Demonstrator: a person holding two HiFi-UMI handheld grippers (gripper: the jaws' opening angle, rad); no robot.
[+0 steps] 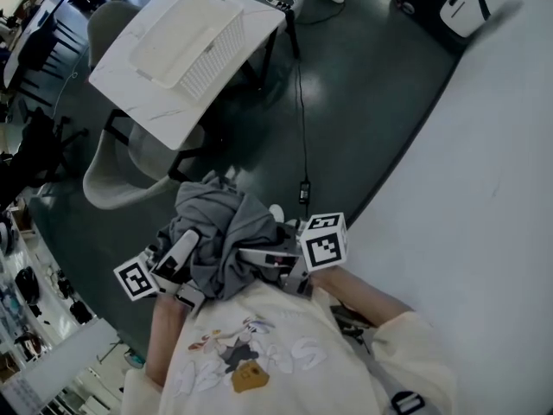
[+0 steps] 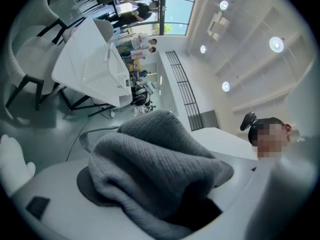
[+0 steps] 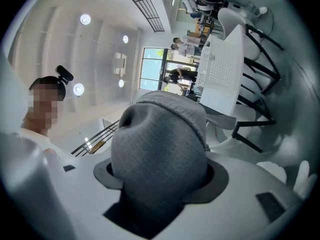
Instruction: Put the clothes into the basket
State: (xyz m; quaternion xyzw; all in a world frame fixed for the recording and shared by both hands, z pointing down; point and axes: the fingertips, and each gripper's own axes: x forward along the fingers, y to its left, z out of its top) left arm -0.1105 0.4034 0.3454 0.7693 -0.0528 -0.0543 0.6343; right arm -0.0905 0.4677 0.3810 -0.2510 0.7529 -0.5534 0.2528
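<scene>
A bundle of grey knitted clothes hangs in front of the person's chest, held from both sides. My left gripper is shut on its left part, and the cloth fills the space between the jaws. On the other side my right gripper is shut on the cloth, with the jaws standing wide around a thick wad. The white slatted basket stands empty on a white table some way ahead. It also shows as the basket and the basket in the gripper views.
Pale chairs stand around the table on the dark floor. A black cable runs across the floor towards the person. A large white surface fills the right side. People stand far off by windows.
</scene>
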